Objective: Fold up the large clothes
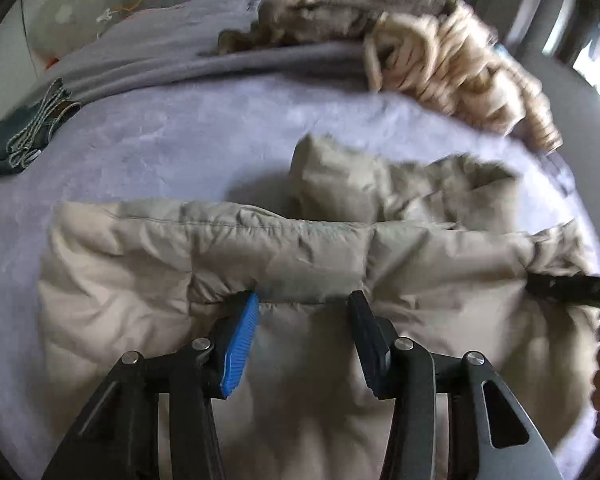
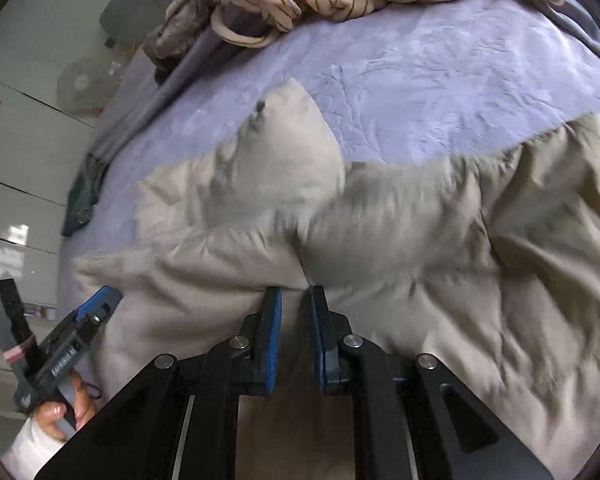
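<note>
Left gripper (image 1: pixel 304 300): jaws stood apart over the beige puffer jacket (image 1: pixel 300 248), pads not pressing it.
Right gripper (image 2: pixel 294 296): narrowly parted; grip unclear.
Bed (image 1: pixel 160 128): lavender.

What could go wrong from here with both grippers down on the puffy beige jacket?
1. The left gripper stands open over a thick quilted seam of the beige jacket; closing there may catch only the outer shell, or slip off.
2. The right gripper is nearly shut on a thin pinch of fabric, which could pull free when lifted.
3. The jacket's raised corner is bunched and may fold in crooked.
</note>
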`<action>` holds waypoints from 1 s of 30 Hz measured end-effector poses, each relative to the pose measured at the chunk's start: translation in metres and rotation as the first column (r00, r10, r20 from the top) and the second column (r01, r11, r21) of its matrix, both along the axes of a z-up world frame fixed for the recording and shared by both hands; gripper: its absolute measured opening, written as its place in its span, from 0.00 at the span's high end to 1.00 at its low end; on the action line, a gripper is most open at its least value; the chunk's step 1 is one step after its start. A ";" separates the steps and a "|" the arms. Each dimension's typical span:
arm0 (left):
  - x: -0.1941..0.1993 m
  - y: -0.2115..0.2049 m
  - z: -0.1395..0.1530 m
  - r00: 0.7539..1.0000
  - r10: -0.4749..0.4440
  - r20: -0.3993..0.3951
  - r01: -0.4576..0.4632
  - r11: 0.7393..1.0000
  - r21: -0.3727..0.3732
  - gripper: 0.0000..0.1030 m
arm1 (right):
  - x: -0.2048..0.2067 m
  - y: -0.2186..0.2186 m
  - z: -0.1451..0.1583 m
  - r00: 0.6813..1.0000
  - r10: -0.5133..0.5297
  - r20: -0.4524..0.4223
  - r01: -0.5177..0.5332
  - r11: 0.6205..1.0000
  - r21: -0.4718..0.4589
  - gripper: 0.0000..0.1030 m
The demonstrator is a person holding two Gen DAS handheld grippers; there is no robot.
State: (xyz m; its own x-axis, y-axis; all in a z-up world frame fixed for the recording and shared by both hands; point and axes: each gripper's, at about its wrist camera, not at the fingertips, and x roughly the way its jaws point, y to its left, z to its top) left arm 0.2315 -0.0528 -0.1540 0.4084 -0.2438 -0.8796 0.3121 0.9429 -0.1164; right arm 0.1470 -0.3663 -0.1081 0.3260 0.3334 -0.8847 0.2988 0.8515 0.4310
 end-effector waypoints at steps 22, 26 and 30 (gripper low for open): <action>0.072 0.102 -0.057 0.955 0.295 -0.001 -0.294 0.951 0.097 0.47 | -0.013 -0.125 -0.036 0.978 -0.208 -0.029 0.195 0.952 -0.236 0.99; 0.079 0.107 -0.062 0.947 0.320 -0.035 -0.316 0.946 0.075 0.41 | -0.005 -0.116 -0.040 0.984 -0.176 -0.030 0.159 0.941 -0.299 0.99; 0.072 0.107 -0.046 0.948 0.317 -0.032 -0.311 0.943 0.121 0.41 | -0.001 -0.114 -0.030 0.985 -0.164 -0.052 0.138 0.933 -0.333 0.96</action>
State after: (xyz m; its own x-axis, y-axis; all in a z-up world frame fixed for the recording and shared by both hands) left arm 0.3035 0.0539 -0.1999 0.4029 -0.0082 -0.9152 -0.0056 0.9999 -0.0114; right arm 0.1462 -0.4800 -0.1383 0.2757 -0.0262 -0.9609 0.4563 0.8834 0.1068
